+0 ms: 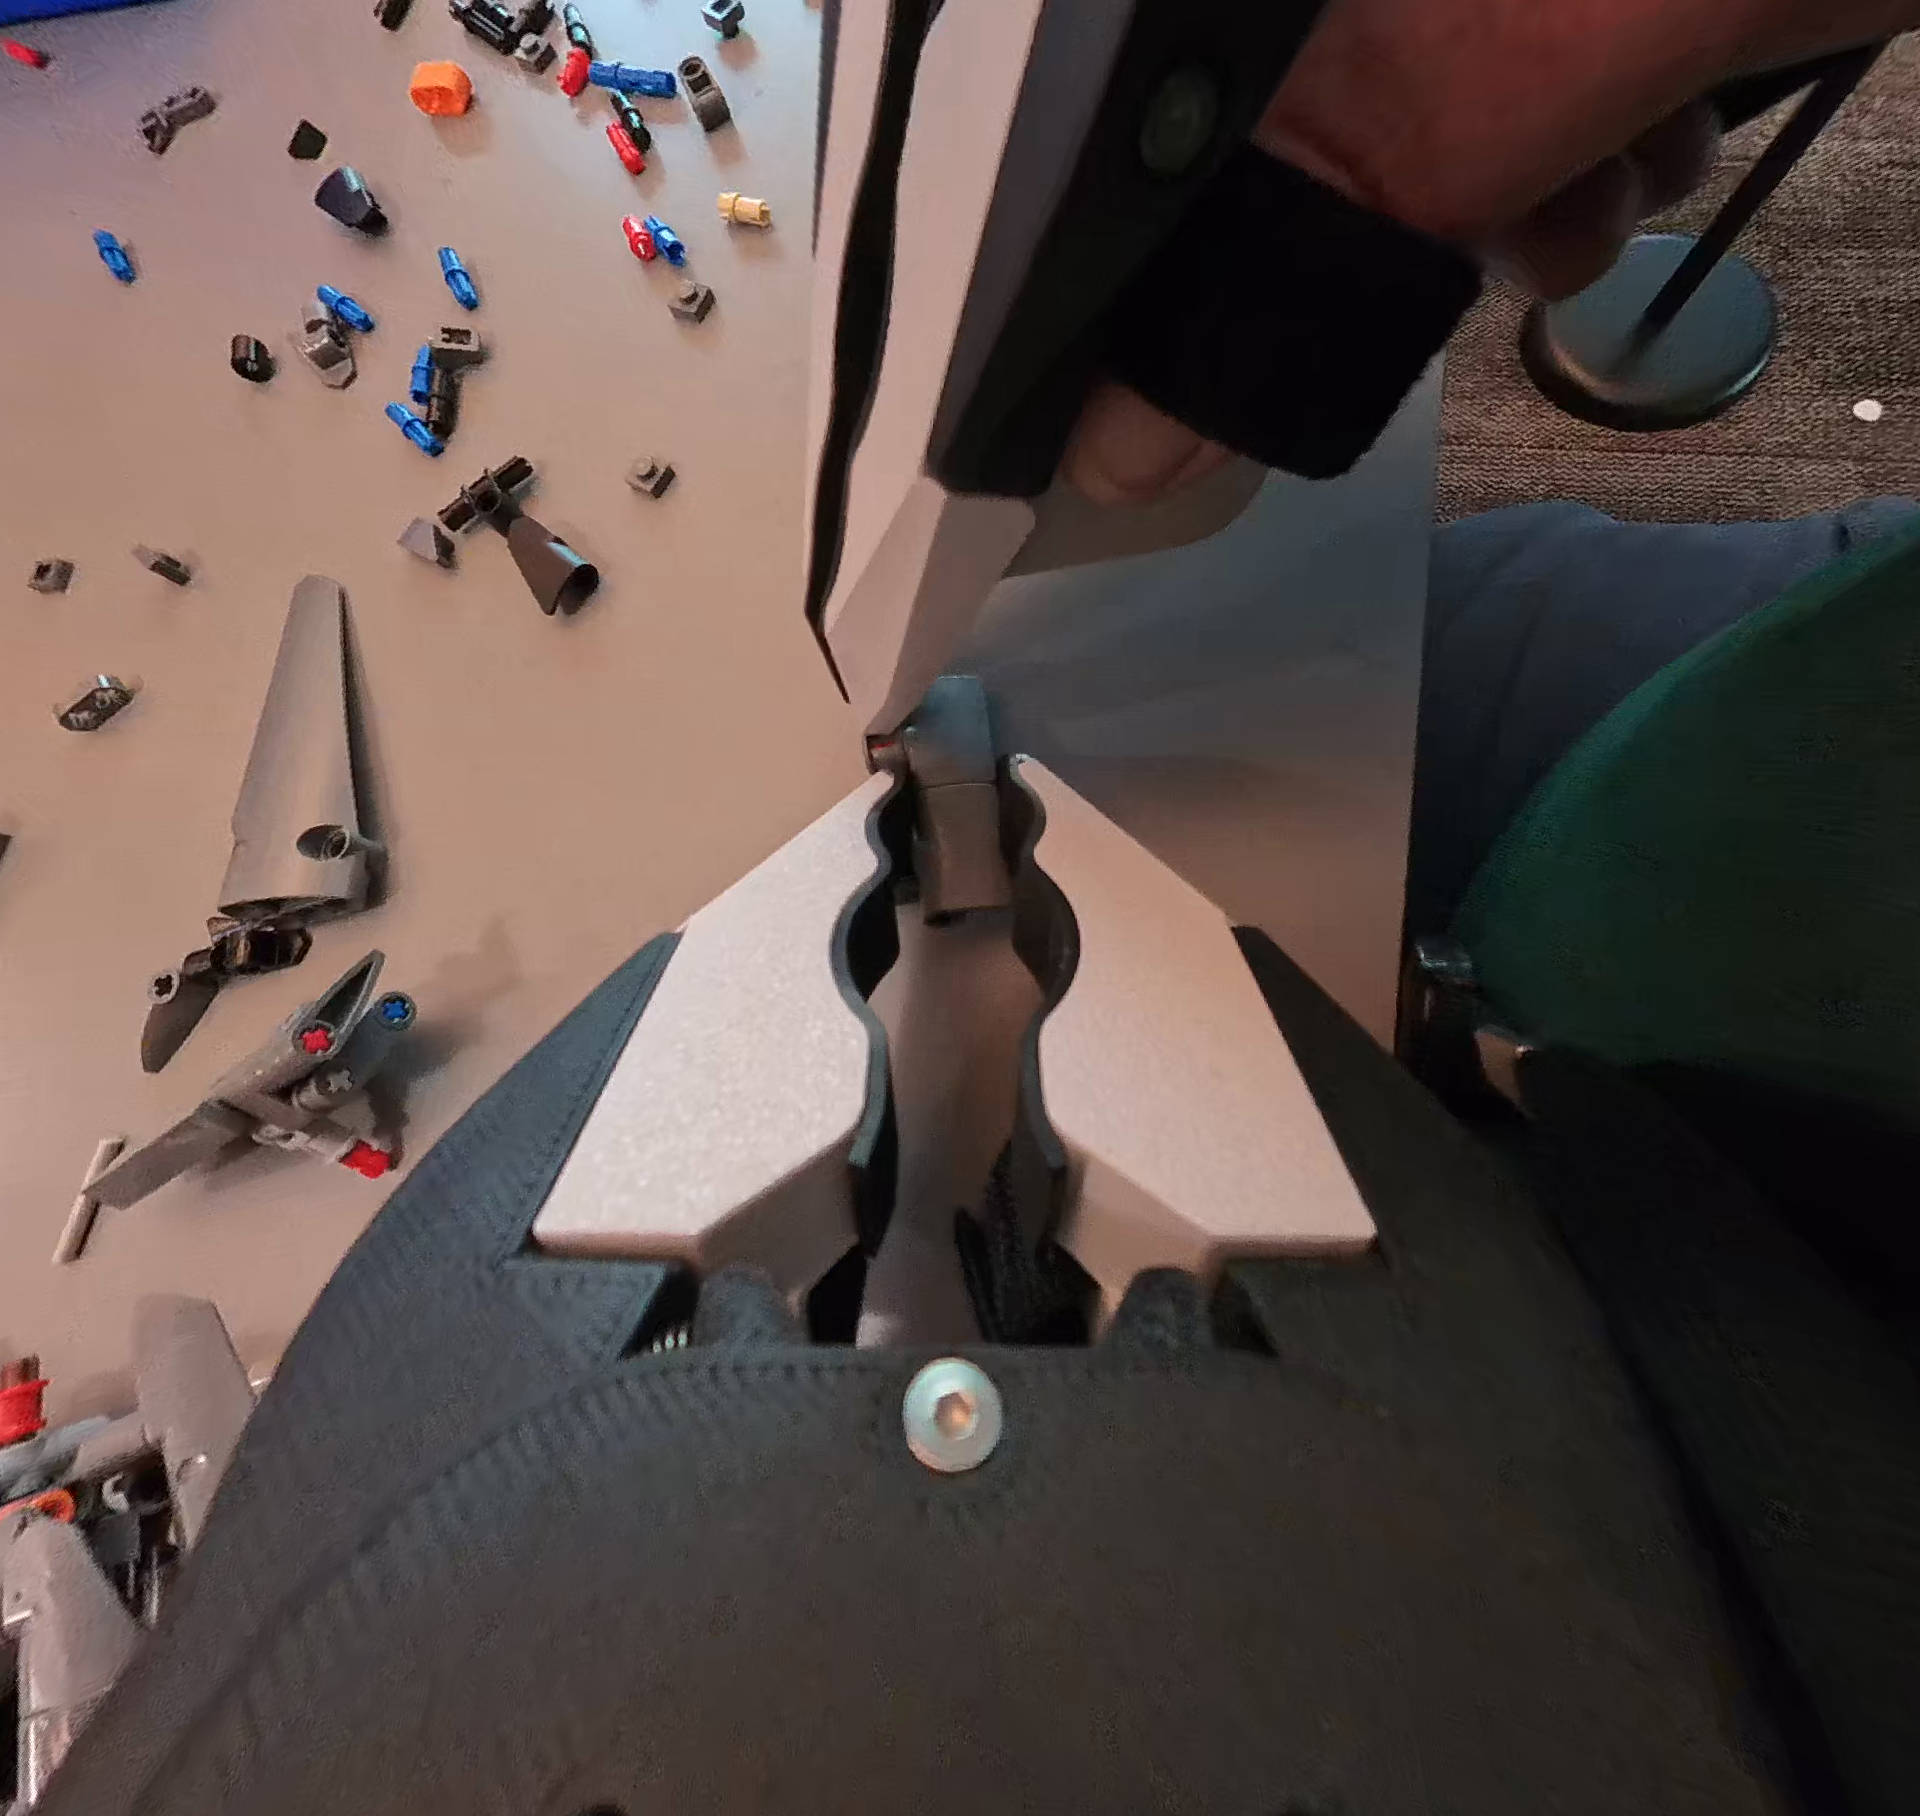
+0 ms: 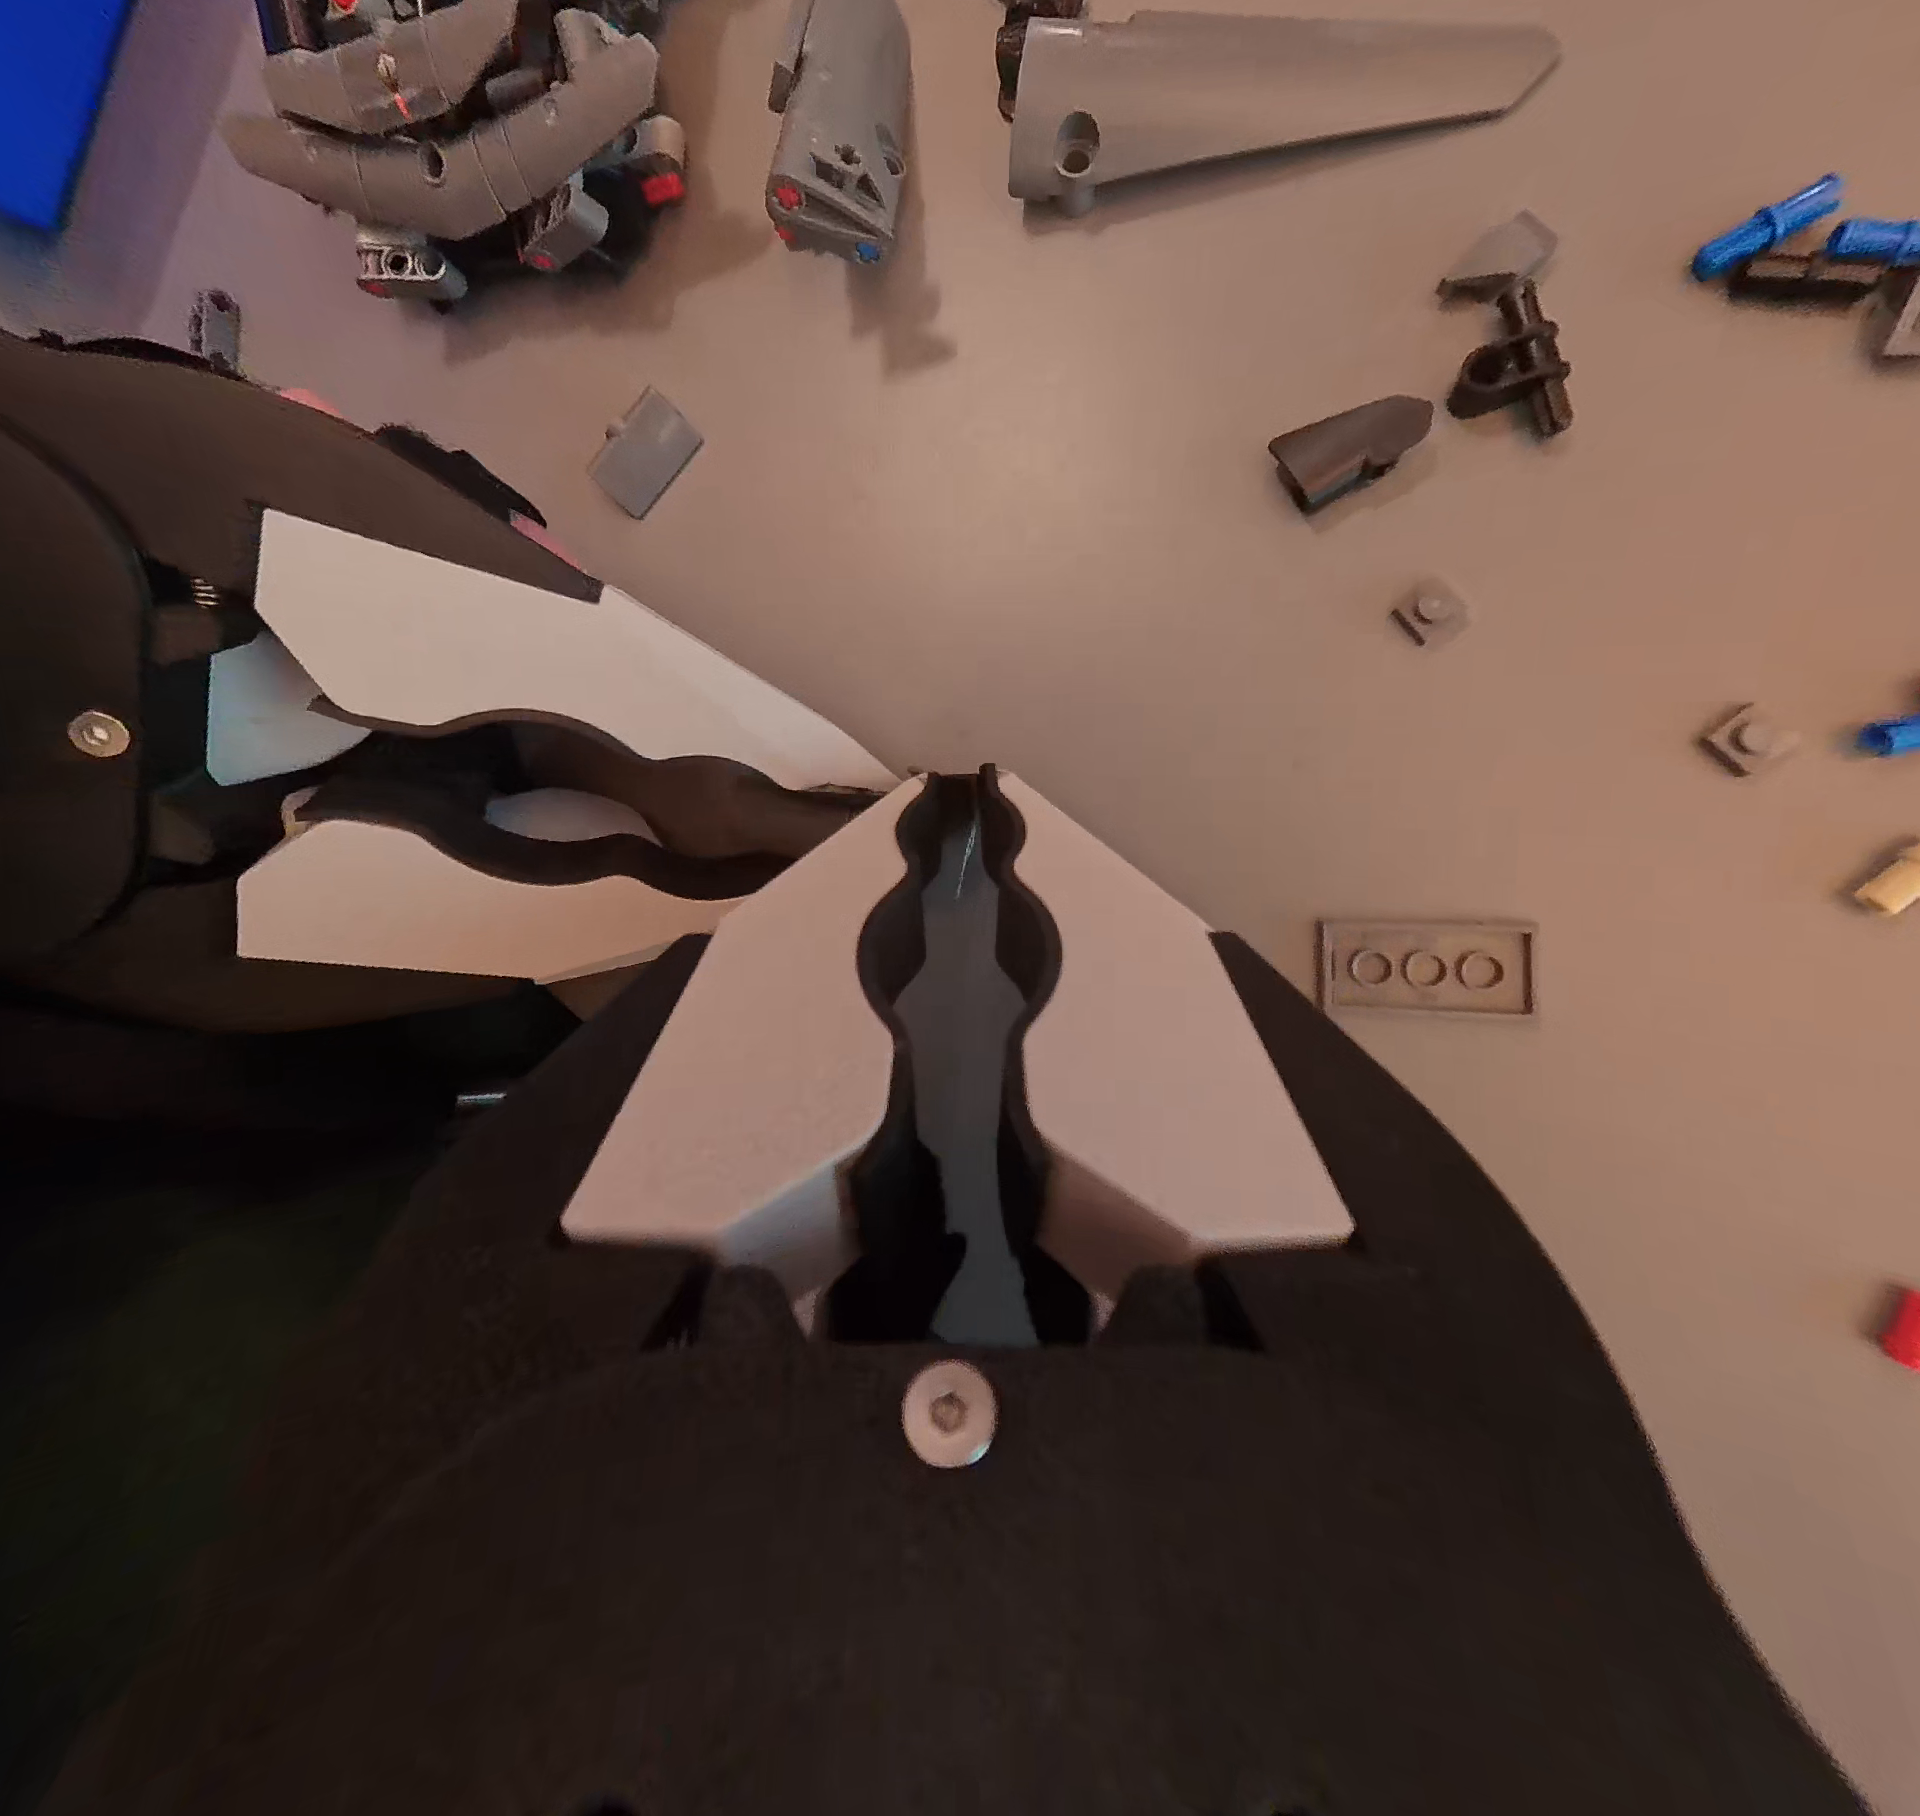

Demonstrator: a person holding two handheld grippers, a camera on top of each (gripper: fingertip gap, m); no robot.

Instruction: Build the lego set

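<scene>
My left gripper (image 1: 951, 774) is shut on a small dark grey connector (image 1: 961, 836) and holds it above the table (image 1: 582, 727). My right gripper (image 1: 854, 712) comes down from above, held by a hand (image 1: 1558, 52). Its tips meet a small pin end (image 1: 881, 750) at the connector's left side. In the right wrist view my right gripper (image 2: 956, 779) is closed to a narrow gap, and what it pinches is hidden. The left gripper (image 2: 883, 792) reaches in from the left, tip to tip with it.
A partly built grey model (image 2: 447, 104), a grey wing panel (image 2: 1247, 104), a tail sub-assembly (image 2: 842, 125) and a flat grey plate (image 2: 1423, 966) lie on the table. Loose blue pins (image 1: 634, 78) and an orange piece (image 1: 442, 88) are scattered. The table edge (image 1: 1423, 623) is at the right. The tips of both grippers are at nearly the same place. The flat grey plate (image 2: 1423, 966) is about 8 cm from my right fingertips.
</scene>
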